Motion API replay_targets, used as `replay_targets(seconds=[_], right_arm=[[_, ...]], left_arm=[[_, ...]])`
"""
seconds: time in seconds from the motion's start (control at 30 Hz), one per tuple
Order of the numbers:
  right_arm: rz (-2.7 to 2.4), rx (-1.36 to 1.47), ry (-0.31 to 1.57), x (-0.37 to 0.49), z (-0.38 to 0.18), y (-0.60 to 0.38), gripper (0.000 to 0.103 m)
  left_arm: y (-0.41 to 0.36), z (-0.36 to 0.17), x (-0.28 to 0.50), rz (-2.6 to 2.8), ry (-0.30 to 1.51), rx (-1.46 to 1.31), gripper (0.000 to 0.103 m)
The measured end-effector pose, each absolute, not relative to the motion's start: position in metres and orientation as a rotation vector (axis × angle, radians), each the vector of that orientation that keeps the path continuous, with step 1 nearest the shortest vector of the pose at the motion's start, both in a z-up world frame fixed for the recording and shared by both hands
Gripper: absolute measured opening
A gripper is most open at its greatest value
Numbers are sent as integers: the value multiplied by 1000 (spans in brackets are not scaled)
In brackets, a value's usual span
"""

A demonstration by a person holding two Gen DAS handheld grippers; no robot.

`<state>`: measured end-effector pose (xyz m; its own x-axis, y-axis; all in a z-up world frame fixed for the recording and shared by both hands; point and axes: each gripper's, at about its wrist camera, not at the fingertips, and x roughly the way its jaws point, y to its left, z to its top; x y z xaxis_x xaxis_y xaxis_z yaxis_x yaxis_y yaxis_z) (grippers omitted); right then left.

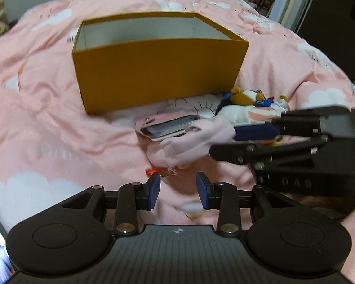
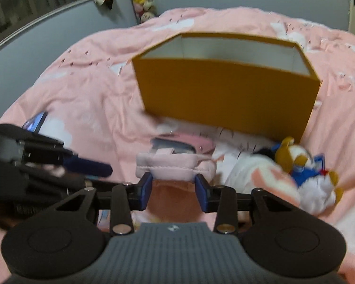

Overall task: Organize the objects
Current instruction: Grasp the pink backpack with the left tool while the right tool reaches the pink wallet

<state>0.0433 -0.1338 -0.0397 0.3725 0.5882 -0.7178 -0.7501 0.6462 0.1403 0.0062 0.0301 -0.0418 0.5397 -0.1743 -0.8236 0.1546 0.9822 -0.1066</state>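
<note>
Left wrist view: left gripper (image 1: pixel 178 190) hangs over the bed (image 1: pixel 47 123), fingers (image 1: pixel 153 189) partly apart with nothing between them, only bedding below. Pink pouch (image 1: pixel 189 142) lies just ahead of them and slightly right, its long axis running left-right across the view. Right gripper (image 1: pixel 234 142) comes in from the right edge at the pouch; one blue finger lies along the pouch's right end, but contact is blurred here. Orange box (image 1: pixel 158 75) stands open-topped beyond the pouch, nothing visible inside. Plush toy (image 1: pixel 248 101) lies at the box's near right corner, next to the pouch. A dark-faced flat item in a pink case (image 1: pixel 170 125) lies touching the pouch on its far side.

Right wrist view: right gripper (image 2: pixel 174 190) has the pouch (image 2: pixel 175 166) straight ahead, its near edge sitting between the two fingers (image 2: pixel 145 189). Fingers stand at middling width, flanking the near edge; pads look close to the fabric but whether they press is not clear through the blur. Pouch's long axis runs crosswise to the fingers' line. Box (image 2: pixel 224 94) is dead ahead past the pouch, plush toy (image 2: pixel 303 177) off right. Left gripper (image 2: pixel 92 168) shows at the left edge, just beside the pouch, not on it.

Judgement: the right hand is the one placed for the pick; the pouch then goes forward and up over the box's near wall.
</note>
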Motion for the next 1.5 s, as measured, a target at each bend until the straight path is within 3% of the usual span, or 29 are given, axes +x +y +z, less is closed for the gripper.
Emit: replay_targets(seconds=[0.03,0.07,0.1,0.6,0.67,0.83,1.0,1.3,1.5], right_arm=[[856,-218,807,48,-38,-131,41],[851,-207,802,51,-36,-130,34],[833,-213,788,54,-35,-127,16],[748,-202,761,89,-47,-106,22],[746,-187,769,93,-50,-108,23],[764,-103,789,97,-48,-120,32],[741,-108,739,90,-39,-129,33],[759,-54,836,97,-41,-128,34],[770,-54,922,111,-46,-114,35]], left_arm=[[31,-41,11,-179,970,-11,43],[33,-42,16,-160,958,-10,46],[35,-43,23,-144,946,-9,47],[23,-80,64,-152,901,-2,47],[26,-81,66,-145,880,-27,37],[35,-73,58,-136,871,-84,28],[52,-50,38,-33,868,-107,28],[99,-25,20,62,902,-255,27],[99,-40,39,96,924,-239,27]])
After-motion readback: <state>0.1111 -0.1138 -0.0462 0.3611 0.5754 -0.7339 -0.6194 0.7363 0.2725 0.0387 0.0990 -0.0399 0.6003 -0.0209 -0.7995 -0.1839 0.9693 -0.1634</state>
